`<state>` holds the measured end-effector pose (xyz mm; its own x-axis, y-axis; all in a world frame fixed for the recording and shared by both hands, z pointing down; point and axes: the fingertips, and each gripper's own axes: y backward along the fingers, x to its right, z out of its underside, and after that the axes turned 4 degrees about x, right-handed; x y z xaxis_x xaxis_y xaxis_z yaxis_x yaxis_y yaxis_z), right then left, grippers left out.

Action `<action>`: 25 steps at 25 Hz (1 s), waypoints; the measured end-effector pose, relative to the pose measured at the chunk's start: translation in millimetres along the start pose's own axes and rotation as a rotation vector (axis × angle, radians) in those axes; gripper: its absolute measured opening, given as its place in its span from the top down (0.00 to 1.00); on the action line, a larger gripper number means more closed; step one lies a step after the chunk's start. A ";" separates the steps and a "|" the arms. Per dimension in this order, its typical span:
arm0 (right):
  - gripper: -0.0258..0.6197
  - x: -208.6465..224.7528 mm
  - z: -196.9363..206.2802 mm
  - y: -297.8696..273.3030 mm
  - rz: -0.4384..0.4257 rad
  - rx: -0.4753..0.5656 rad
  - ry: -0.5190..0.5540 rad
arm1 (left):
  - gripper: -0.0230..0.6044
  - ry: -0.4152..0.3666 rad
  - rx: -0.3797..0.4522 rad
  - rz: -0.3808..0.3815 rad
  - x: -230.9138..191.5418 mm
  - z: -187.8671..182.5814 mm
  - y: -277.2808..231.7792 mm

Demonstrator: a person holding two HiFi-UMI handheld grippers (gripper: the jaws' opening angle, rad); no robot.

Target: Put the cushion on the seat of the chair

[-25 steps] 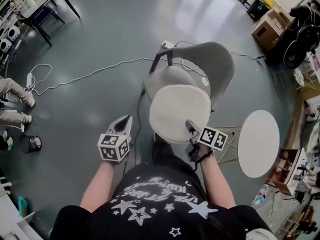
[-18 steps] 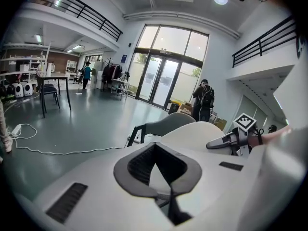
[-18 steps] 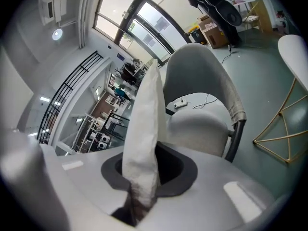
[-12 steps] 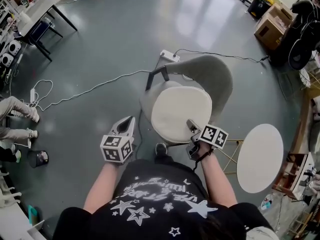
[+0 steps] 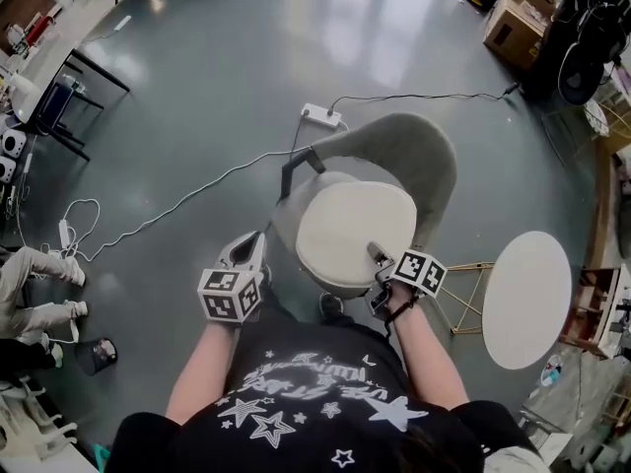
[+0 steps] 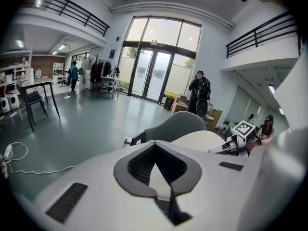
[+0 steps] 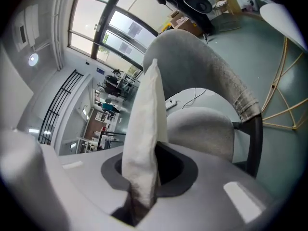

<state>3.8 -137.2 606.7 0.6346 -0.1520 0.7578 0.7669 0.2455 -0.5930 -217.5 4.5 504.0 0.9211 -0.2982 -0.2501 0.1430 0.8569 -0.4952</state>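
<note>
A round cream cushion (image 5: 355, 227) hangs level over the seat (image 5: 296, 200) of a grey shell chair (image 5: 404, 151) with black legs. My right gripper (image 5: 379, 260) is shut on the cushion's near rim. In the right gripper view the cushion (image 7: 144, 119) runs edge-on out of the right gripper (image 7: 139, 196). The padded seat (image 7: 202, 129) lies just beside it with a small gap. My left gripper (image 5: 246, 251) is off the chair's left side, shut with nothing in it. In its own view the left gripper (image 6: 159, 189) points at the chair (image 6: 175, 124).
A white round side table (image 5: 527, 299) on thin gold legs stands right of the chair. A power strip (image 5: 320, 116) and its cable lie on the floor behind it. Cardboard boxes (image 5: 513, 23) sit far right, a dark-legged table (image 5: 69, 77) far left, a seated person's legs (image 5: 39, 299) at the left edge.
Both grippers have moved forward toward the chair. The cushion now covers more of the seat and sits a little lower. The right gripper has rolled.
</note>
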 end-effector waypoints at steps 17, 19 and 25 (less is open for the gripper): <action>0.87 -20.0 21.4 -81.0 0.082 0.308 -0.249 | 0.95 -0.204 -0.279 0.382 -79.7 -15.5 -101.9; 0.87 -11.7 25.7 -91.2 0.087 0.310 -0.262 | 0.95 -0.219 -0.299 0.400 -84.2 -12.7 -108.4; 0.87 39.6 43.4 -93.0 0.238 0.294 -0.220 | 0.95 -0.276 -0.348 0.455 -72.9 6.2 -122.6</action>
<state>-46.5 -124.5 703.7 0.7304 0.1417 0.6682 0.5217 0.5156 -0.6797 -299.9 -76.3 588.1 0.9280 0.2225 -0.2987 -0.3680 0.6715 -0.6431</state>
